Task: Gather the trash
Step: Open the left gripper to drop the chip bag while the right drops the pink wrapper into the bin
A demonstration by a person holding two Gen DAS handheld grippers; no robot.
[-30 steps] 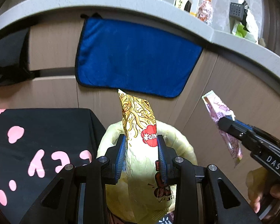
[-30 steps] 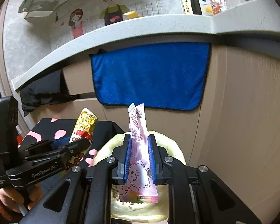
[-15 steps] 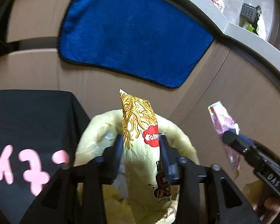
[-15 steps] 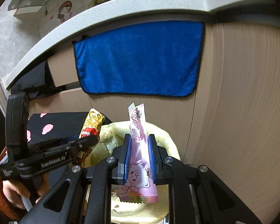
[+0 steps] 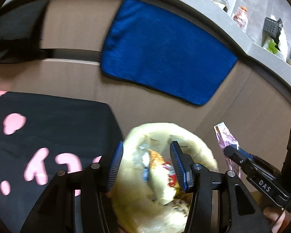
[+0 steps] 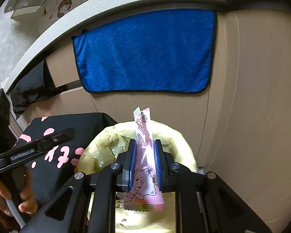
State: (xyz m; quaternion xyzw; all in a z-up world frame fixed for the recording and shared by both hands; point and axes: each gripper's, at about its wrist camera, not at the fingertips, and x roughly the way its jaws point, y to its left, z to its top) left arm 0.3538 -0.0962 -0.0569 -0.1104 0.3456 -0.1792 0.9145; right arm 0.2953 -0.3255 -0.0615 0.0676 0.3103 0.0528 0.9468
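Over the bin [image 6: 186, 155], left gripper [image 5: 145, 167] jaws opening with noodle packet [image 5: 164, 172] dropping free; right gripper [image 6: 144, 165] clamps pink wrapper [image 6: 143, 155], likely next to release.

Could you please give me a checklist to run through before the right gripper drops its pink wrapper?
1. Right gripper shut on the pink cartoon-printed plastic wrapper: ok.
2. Wrapper above the bin lined with a pale yellow bag: ok.
3. Left gripper jaws opening, nothing between the pads: ok.
4. Yellow noodle packet lying inside the bin: ok.
5. Room left in the bin: cannot tell.
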